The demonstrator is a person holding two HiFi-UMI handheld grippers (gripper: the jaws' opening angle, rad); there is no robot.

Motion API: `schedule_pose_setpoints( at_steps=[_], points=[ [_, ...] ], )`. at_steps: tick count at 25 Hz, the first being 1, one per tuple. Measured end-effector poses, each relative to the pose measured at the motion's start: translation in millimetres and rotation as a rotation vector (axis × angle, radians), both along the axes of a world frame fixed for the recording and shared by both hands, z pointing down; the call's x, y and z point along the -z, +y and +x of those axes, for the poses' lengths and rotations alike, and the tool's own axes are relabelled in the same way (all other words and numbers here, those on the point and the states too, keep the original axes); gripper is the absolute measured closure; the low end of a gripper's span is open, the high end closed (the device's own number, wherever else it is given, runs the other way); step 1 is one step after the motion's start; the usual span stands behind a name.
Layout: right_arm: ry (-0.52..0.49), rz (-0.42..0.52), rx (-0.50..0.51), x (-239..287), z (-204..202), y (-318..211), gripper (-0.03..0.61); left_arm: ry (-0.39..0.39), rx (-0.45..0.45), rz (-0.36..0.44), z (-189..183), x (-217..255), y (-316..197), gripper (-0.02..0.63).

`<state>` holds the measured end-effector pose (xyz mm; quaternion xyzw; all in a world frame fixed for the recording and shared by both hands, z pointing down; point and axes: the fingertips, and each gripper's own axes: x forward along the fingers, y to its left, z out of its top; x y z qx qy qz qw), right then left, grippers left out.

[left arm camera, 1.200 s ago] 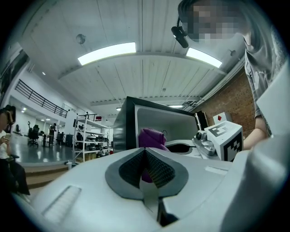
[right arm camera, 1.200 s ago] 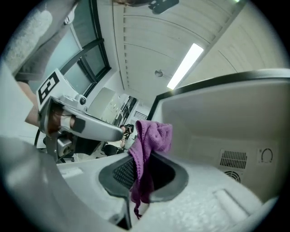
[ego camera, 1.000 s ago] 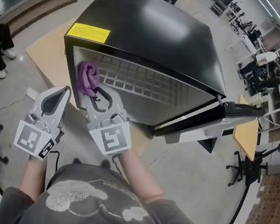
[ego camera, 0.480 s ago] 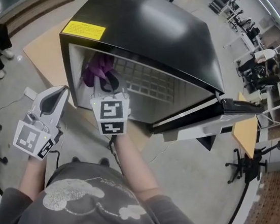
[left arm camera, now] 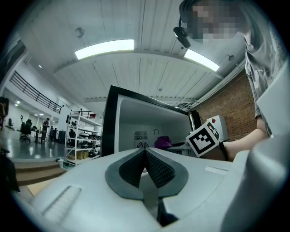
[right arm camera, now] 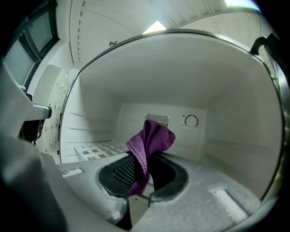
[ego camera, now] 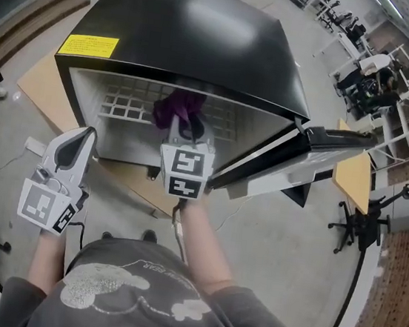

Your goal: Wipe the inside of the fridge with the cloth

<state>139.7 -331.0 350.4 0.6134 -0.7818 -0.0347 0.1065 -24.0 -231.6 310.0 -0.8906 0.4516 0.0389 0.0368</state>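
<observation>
Concrete floor (ego camera: pixel 276 243); open fridge (ego camera: pixel 191 38); cloth (ego camera: pixel 178 107) inside

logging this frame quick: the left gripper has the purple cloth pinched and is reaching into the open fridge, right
Not the left. The right gripper is the one that has the purple cloth pinched and is reaching into the open fridge, as the right gripper view shows. The left gripper has its jaws together on nothing and is outside the fridge.
</observation>
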Motion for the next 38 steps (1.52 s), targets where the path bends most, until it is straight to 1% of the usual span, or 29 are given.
schedule_pose_setpoints(
  at_steps=[6, 11, 14, 18, 21, 25, 29, 34, 38],
  points=[
    [0.046, 0.038, -0.156, 1, 67, 7, 0.538, 0.000, -0.051, 0.002, 37, -1, -15, 0.597],
    [0.065, 0.046, -0.233, -1, 100, 17, 0.538, -0.009, -0.074, 0.002, 63, 2, -32, 0.597],
    [0.064, 0.078, -0.236, 5, 104, 24, 0.538, -0.005, -0.074, 0.001, 74, 3, -40, 0.597],
    [0.071, 0.152, -0.209, 27, 91, 18, 0.537, 0.017, -0.051, 0.017, 84, 12, -54, 0.597],
    [0.059, 0.167, -0.249, 41, 92, 2, 0.537, 0.029, -0.039, 0.031, 92, 19, -65, 0.598],
    [-0.029, 0.138, -0.323, 44, 107, -4, 0.537, 0.024, -0.044, 0.040, 99, 15, -74, 0.598],
    [-0.044, 0.151, -0.380, 43, 116, 12, 0.537, 0.022, -0.053, 0.026, 100, 11, -69, 0.598],
    [-0.106, 0.150, -0.467, 35, 136, 49, 0.537, 0.013, -0.063, 0.014, 97, 9, -60, 0.598],
    [-0.132, 0.144, -0.475, 21, 138, 76, 0.538, 0.011, -0.079, 0.008, 95, 6, -51, 0.598]
  ],
)
